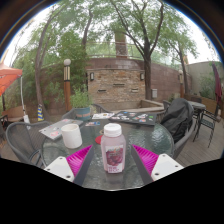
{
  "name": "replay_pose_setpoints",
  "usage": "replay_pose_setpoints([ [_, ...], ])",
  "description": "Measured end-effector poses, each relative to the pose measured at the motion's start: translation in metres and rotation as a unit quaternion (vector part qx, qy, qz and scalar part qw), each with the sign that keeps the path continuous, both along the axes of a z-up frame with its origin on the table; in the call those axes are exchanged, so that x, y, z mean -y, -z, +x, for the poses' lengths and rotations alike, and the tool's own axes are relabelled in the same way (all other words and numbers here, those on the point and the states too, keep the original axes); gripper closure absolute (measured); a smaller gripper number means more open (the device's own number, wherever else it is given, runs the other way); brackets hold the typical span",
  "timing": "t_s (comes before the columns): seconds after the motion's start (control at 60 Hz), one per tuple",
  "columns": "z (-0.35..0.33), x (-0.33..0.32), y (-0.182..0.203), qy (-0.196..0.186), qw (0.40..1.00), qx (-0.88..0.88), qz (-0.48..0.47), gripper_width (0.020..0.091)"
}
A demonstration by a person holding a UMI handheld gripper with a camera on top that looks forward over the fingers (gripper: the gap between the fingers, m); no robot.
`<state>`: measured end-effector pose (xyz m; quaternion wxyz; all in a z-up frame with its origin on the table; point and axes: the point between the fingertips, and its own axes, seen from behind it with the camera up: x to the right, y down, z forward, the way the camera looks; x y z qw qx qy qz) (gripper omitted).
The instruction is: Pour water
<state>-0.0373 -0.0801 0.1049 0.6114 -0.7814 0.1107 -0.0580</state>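
1. I see the tongs [112, 160] spread open, their pink pads [79, 159] apart and gripping nothing
2. The bottle [113, 147], clear with a white cap and a pink label, stands upright on the glass table [30, 142], between the two pads, with a gap showing on each side
3. A white cup [71, 134] stands on the table just beyond the left finger, near the bottle; I judge it to be the likely target for the water
4. To do this step well, I would keep the bottle centred, close evenly on its body below the cap, and avoid nudging it sideways
5. I would lift only once both pads press firmly, since a smooth bottle may slip
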Motion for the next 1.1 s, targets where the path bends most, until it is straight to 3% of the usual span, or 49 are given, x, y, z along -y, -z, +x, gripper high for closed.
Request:
replay_pose_setpoints([
  [0.1, 0.018, -0.043, 0.019, 0.000, 1.000, 0.024, 0.011, 0.0268],
  [0.133, 0.020, -0.054, 0.026, -0.001, 1.000, 0.025, 0.010, 0.0302],
  [0.167, 0.020, -0.064, 0.035, -0.003, 1.000, 0.025, 0.005, 0.0439],
  [0.183, 0.020, -0.068, 0.041, -0.005, 1.000, 0.024, 0.000, 0.0571],
  [0.2, 0.018, -0.070, 0.044, -0.009, 1.000, 0.021, -0.004, 0.0589],
  [0.283, 0.019, -0.075, 0.041, 0.003, 1.000, 0.004, 0.014, 0.0606],
  [0.433, 0.024, -0.090, 0.049, -0.009, 0.998, -0.005, -0.060, 0.0655],
  [0.633, 0.022, -0.152, -0.025, -0.042, 0.968, 0.223, -0.111, 0.0654],
  [0.683, 0.009, -0.172, -0.035, -0.053, 0.935, 0.327, -0.124, 0.0656],
  [0.7, 0.014, -0.179, -0.059, -0.069, 0.923, 0.353, -0.134, 0.0655],
  [0.767, -0.008, -0.207, -0.053, -0.095, 0.858, 0.481, -0.151, 0.0654],
  [0.883, -0.031, -0.246, -0.065, -0.140, 0.656, 0.716, -0.192, 0.0656],
  [1.0, -0.046, -0.257, -0.064, -0.167, 0.490, 0.822, -0.237, 0.0656],
  [1.1, -0.057, -0.258, -0.056, -0.191, 0.412, 0.852, -0.261, 0.0657],
])
